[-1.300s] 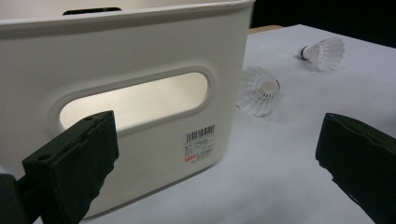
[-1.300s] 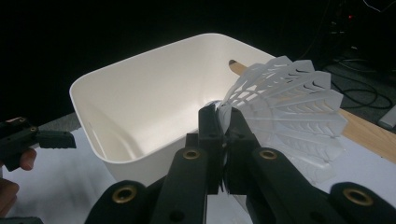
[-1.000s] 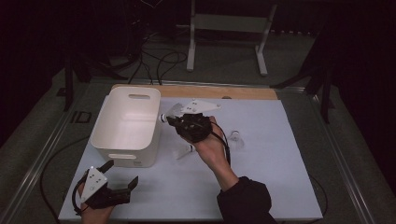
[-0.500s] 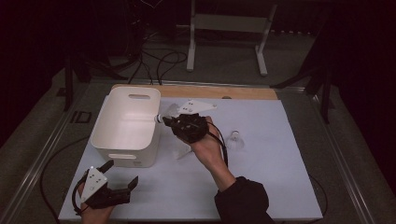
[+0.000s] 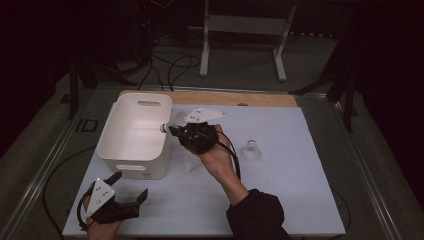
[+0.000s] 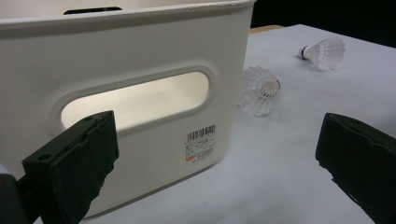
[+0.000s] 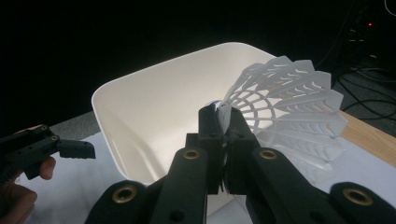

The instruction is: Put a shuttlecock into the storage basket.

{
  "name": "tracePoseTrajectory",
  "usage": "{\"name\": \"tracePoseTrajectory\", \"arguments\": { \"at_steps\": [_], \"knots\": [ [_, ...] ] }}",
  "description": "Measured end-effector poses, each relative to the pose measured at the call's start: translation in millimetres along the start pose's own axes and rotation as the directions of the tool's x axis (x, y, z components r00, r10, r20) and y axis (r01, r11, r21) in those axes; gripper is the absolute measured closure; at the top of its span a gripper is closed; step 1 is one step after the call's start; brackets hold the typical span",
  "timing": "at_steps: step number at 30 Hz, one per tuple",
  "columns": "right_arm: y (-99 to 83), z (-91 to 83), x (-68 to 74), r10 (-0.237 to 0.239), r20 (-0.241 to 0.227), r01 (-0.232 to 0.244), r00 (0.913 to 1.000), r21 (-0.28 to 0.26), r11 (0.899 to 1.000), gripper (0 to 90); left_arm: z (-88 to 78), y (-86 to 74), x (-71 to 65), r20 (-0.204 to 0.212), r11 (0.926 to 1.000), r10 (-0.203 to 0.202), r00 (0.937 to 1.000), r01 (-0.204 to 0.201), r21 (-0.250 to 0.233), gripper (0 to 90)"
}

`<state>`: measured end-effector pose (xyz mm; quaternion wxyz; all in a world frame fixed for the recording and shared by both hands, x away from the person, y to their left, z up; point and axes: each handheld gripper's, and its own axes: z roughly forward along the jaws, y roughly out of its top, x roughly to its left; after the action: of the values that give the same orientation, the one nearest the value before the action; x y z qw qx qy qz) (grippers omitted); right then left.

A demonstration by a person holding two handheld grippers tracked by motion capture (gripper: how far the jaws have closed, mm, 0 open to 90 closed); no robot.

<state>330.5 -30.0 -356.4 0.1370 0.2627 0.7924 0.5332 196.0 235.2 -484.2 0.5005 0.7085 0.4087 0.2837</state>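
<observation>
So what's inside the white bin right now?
The visible part of the white bin holds nothing; the floor behind its near wall is hidden. The right gripper holds a shuttlecock at the rim.

This looks like a lab or test room — not a home. A table (image 5: 300, 200) under a plain white sheet is lit, while everything around it lies dark. Behind the table, loose black cables (image 5: 165, 65) trail over a grey floor beside a white metal stand (image 5: 242, 30) — bare, functional gear.
</observation>
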Motion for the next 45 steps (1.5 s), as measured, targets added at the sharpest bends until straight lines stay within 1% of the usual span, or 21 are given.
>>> {"name": "tracePoseTrajectory", "arguments": {
  "at_steps": [3, 10, 14, 16, 24, 27, 28, 29, 30, 31, 32, 33, 34, 35, 36, 37, 38, 40, 41, 43, 45],
  "knots": [
    [0.3, 0.9, 1.2, 0.0, 0.002, 0.0, 1.0, 0.003, 1.0, 87.8, 0.0, 0.0, 0.0, 0.0, 1.0, 0.0, 1.0, 0.0, 0.0, 0.0],
    [1.8, 7.4, 6.8, -0.008, -0.018, 0.008, 0.9998, 0.002, 1.0, 87.7, 0.1, 0.0, 0.0, 0.0, 1.0, 0.0, 1.0, 0.0, 0.0, 0.0],
    [2.1, 10.1, 8.8, -0.003, -0.025, 0.003, 0.9997, 0.003, 1.0, 87.8, 0.0, 0.0, 0.1, 0.001, 1.0, 0.0, 1.0, 0.0, 0.001, 0.0],
    [2.3, 11.5, 9.6, -0.012, -0.027, 0.012, 0.9996, 0.008, 1.0, 87.8, 0.0, 0.0, 0.1, 0.001, 1.0, 0.0, 1.0, 0.0, 0.001, 0.0],
    [3.0, 18.6, 15.7, -0.015, -0.047, 0.016, 0.9988, 0.014, 1.0, 87.8, 0.0, -0.1, 0.2, 0.0, 1.0, -0.002, 1.0, 0.002, 0.002, 0.0],
    [2.9, 21.9, 17.1, -0.024, -0.052, 0.025, 0.9983, 0.018, 1.0, 87.3, -0.1, -0.1, 0.4, 0.0, 1.0, -0.004, 1.0, 0.004, 0.001, 0.0],
    [2.8, 22.8, 17.3, -0.025, -0.057, 0.026, 0.998, 0.017, 1.0, 85.6, -0.1, -0.1, 0.3, 0.0, 1.0, -0.004, 1.0, 0.004, 0.001, 0.0],
    [2.7, 23.6, 17.8, -0.024, -0.058, 0.025, 0.998, 0.019, 1.0, 78.7, -0.1, -0.1, 0.2, 0.0, 1.0, -0.003, 1.0, 0.003, 0.001, 0.0],
    [2.7, 23.6, 17.8, -0.024, -0.058, 0.025, 0.998, 0.019, 1.0, 78.7, -0.1, -0.1, 0.2, 0.0, 1.0, -0.003, 1.0, 0.003, 0.001, 0.0],
    [2.2, 25.4, 18.0, -0.031, -0.063, 0.032, 0.9975, 0.017, 0.999, 53.7, -0.3, -0.1, 0.2, 0.0, 1.0, -0.003, 1.0, 0.003, 0.001, 0.0],
    [2.2, 25.4, 18.0, -0.031, -0.063, 0.032, 0.9975, 0.017, 0.999, 53.7, -0.3, -0.1, 0.2, 0.0, 1.0, -0.003, 1.0, 0.003, 0.001, 0.0],
    [2.0, 25.3, 18.0, -0.029, -0.06, 0.03, 0.9978, 0.022, 0.999, 42.0, -0.2, -0.1, 0.5, 0.0, 1.0, -0.004, 1.0, 0.004, 0.0, 0.0],
    [2.0, 25.3, 18.0, -0.029, -0.06, 0.03, 0.9978, 0.022, 0.999, 42.0, -0.2, -0.1, 0.5, 0.0, 1.0, -0.004, 1.0, 0.004, 0.0, 0.0],
    [2.3, 23.9, 15.6, -0.007, -0.056, 0.008, 0.9984, 0.027, 1.0, 37.4, -0.3, -0.1, 0.5, 0.0, 1.0, -0.004, 1.0, 0.004, 0.0, 0.0],
    [2.1, 22.9, 14.8, 0.012, -0.062, -0.01, 0.998, 0.027, 1.0, 36.0, -0.4, -0.1, 0.4, 0.0, 1.0, -0.004, 1.0, 0.004, 0.0, 0.0],
    [1.9, 22.1, 13.1, 0.012, -0.06, -0.011, 0.9981, 0.025, 1.0, 33.8, -0.4, -0.1, 0.4, 0.0, 1.0, -0.004, 1.0, 0.004, 0.0, 0.0],
    [1.9, 22.1, 13.1, 0.012, -0.06, -0.011, 0.9981, 0.025, 1.0, 33.8, -0.3, -0.1, 0.3, 0.0, 1.0, -0.004, 1.0, 0.004, 0.0, 0.0],
    [1.0, 18.7, 10.1, 0.019, -0.044, -0.018, 0.9988, 0.022, 1.0, 28.6, -0.1, -0.1, 0.2, 0.0, 1.0, -0.002, 1.0, 0.002, 0.002, 0.0],
    [1.0, 18.7, 10.1, 0.019, -0.044, -0.018, 0.9988, 0.022, 1.0, 28.6, -0.1, -0.1, 0.2, 0.0, 1.0, -0.002, 1.0, 0.002, 0.002, 0.0],
    [0.1, 15.6, 7.8, 0.02, -0.023, -0.019, 0.9996, 0.025, 0.999, 22.4, 0.0, -0.2, 0.1, 0.0, 1.0, -0.002, 1.0, 0.002, 0.002, 0.0],
    [-1.0, 13.8, 6.4, 0.008, 0.006, -0.008, 0.9999, 0.031, 0.999, 17.6, 0.0, -0.2, 0.1, 0.0, 1.0, -0.002, 1.0, 0.002, 0.002, 0.0]
  ]
}}
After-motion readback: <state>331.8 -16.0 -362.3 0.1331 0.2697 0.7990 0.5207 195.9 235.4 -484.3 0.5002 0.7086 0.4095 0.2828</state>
